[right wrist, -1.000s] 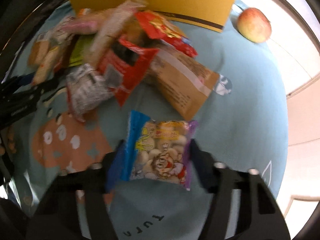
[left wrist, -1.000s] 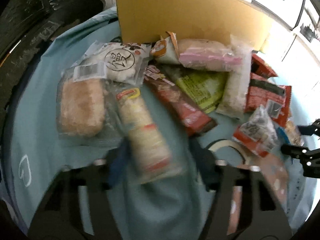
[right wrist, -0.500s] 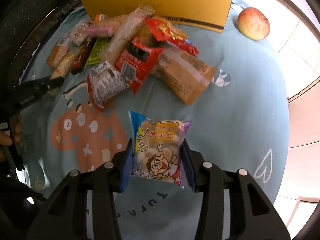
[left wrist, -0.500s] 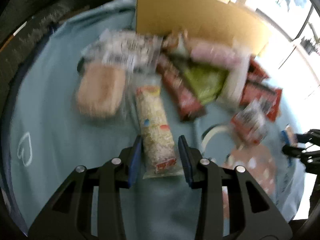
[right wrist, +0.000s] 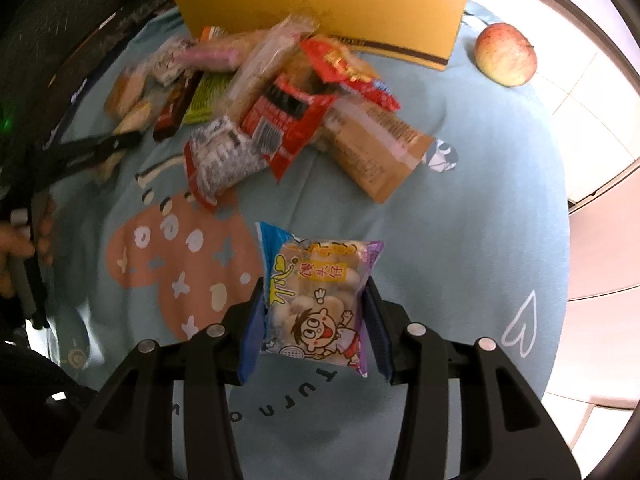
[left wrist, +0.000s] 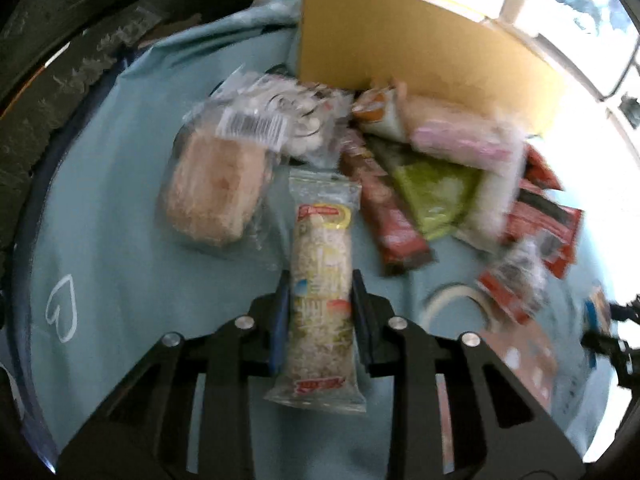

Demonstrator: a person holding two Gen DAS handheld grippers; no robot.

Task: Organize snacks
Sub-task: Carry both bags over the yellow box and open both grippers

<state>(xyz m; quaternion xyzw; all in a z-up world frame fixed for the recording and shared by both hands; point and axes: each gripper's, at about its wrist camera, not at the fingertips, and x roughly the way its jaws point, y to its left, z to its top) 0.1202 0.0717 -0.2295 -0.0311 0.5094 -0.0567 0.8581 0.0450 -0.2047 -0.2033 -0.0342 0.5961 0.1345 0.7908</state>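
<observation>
With both claws clamped, left (left wrist: 319,306) on rice bar (left wrist: 321,276), right (right wrist: 314,320) on biscuit bag (right wrist: 318,302): mid-sorting; next, probably carry to box (right wrist: 320,8).

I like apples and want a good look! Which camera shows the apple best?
The right wrist view shows it best: the apple sits whole and unblocked on the blue cloth, beside the yellow box, apart from the snack pile. The left wrist view does not show the apple at all; that side of its picture is washed out by bright light.

Daylight glare upper right; motion blur; fisheye-dark edges.
</observation>
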